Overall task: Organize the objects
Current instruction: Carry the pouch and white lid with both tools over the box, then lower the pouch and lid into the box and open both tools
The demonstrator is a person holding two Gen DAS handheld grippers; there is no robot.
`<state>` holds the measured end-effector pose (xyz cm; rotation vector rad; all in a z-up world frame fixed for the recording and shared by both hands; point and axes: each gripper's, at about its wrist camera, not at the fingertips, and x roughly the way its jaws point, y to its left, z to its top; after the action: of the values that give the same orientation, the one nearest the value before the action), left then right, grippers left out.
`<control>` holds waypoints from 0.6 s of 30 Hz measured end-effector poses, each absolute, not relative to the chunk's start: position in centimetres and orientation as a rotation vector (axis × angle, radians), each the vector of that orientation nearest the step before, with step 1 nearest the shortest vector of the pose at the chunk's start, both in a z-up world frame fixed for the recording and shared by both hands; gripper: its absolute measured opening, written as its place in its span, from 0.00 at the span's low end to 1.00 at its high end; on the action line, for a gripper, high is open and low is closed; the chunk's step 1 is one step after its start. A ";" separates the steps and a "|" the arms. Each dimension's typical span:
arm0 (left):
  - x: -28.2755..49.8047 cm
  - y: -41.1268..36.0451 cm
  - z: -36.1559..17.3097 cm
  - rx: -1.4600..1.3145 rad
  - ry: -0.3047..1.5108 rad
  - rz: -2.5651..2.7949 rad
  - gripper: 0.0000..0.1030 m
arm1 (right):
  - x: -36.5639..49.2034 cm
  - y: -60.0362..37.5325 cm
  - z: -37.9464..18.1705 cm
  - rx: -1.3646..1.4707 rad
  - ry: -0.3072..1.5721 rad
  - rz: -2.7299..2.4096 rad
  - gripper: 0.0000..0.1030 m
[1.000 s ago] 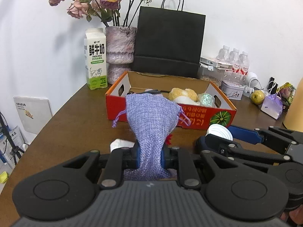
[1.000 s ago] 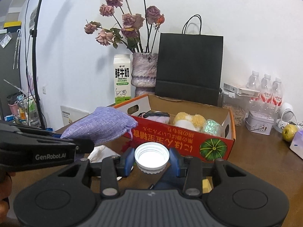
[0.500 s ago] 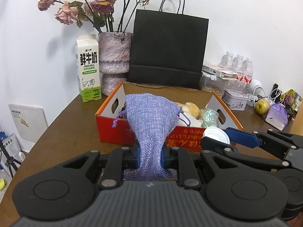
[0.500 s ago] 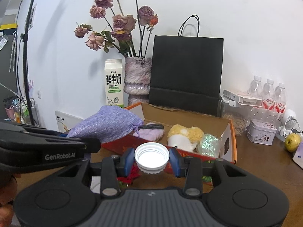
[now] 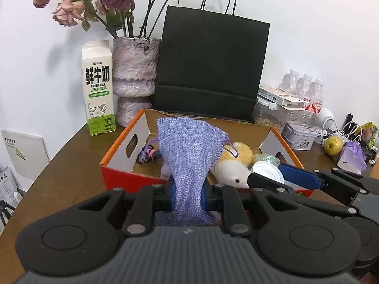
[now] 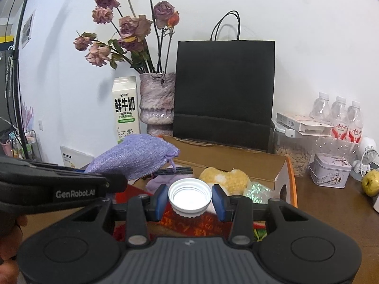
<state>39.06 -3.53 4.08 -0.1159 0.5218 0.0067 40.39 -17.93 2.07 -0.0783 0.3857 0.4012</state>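
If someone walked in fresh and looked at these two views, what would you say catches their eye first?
Probably the purple drawstring pouch pinched in the left hand-held gripper, held over the near edge of the red-and-orange cardboard box. Next, the white bottle cap clamped in the right hand-held gripper, its open side toward the camera. Behind the box, the tall black paper bag and a vase of wilted roses dominate the white wall.

Brown desk [image 5: 71, 161] carries: red cardboard box [image 5: 123, 177], milk carton [image 5: 98, 92], purple vase [image 5: 133, 75], black paper bag [image 5: 210, 71], lavender tin [image 6: 330, 170], water bottles [image 6: 338, 116], a pear [image 6: 370, 182].
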 end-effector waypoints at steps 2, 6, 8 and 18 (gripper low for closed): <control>40.0 -3.4 4.0 -0.119 0.526 0.007 0.19 | 41.3 -18.0 2.1 -0.076 0.385 0.400 0.38; 41.5 -3.1 3.9 -0.121 0.527 0.013 0.19 | 43.0 -18.1 2.1 -0.074 0.385 0.395 0.38; 42.2 -3.0 4.0 -0.120 0.523 0.013 0.18 | 43.7 -18.1 2.1 -0.074 0.388 0.393 0.38; 46.1 -3.0 4.1 -0.109 0.504 0.012 0.19 | 47.4 -17.7 2.2 -0.081 0.384 0.389 0.38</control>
<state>46.10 -2.95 4.15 -0.1091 0.5037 0.0115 47.39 -17.69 2.21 -0.0810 0.3842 0.3894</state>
